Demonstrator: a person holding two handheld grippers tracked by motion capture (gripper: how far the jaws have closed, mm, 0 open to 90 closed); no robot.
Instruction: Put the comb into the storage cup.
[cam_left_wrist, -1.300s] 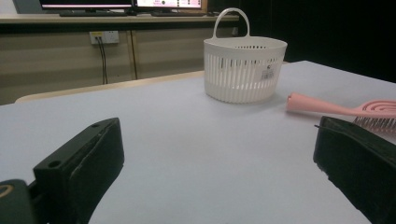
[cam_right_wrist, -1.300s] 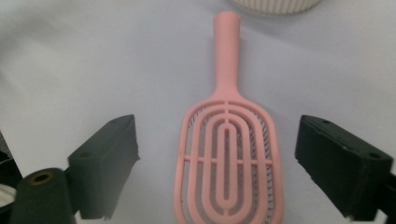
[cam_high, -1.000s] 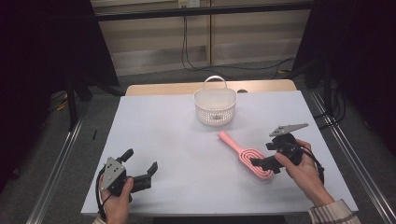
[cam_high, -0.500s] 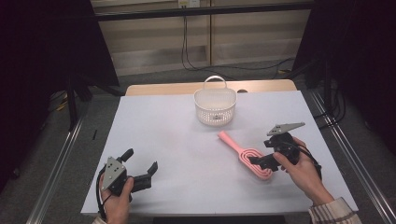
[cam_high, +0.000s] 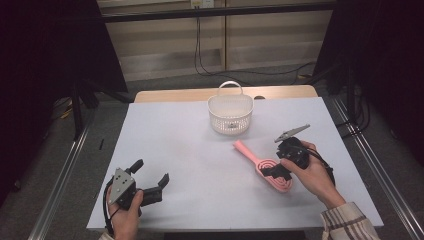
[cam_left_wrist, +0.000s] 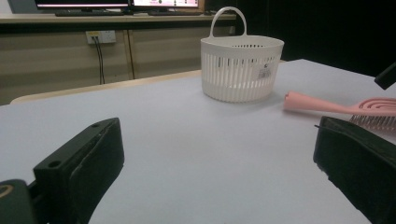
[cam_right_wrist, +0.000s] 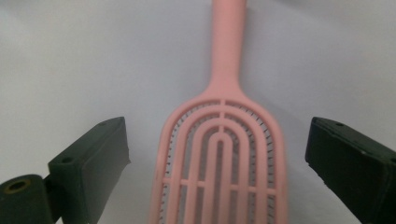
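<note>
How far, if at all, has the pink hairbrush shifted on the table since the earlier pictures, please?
No. The pink hairbrush lies at the same spot and angle relative to the white basket, handle toward it, with the right gripper open over its head.

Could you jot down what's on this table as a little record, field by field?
Surface: white table
Hairbrush: pink hairbrush, lying flat, handle toward the basket
Basket: white slotted basket, upright, handle up, far side
Right tool: open, jaws either side of the brush head, not gripping
Left tool: open, near front-left edge, holding nothing
</note>
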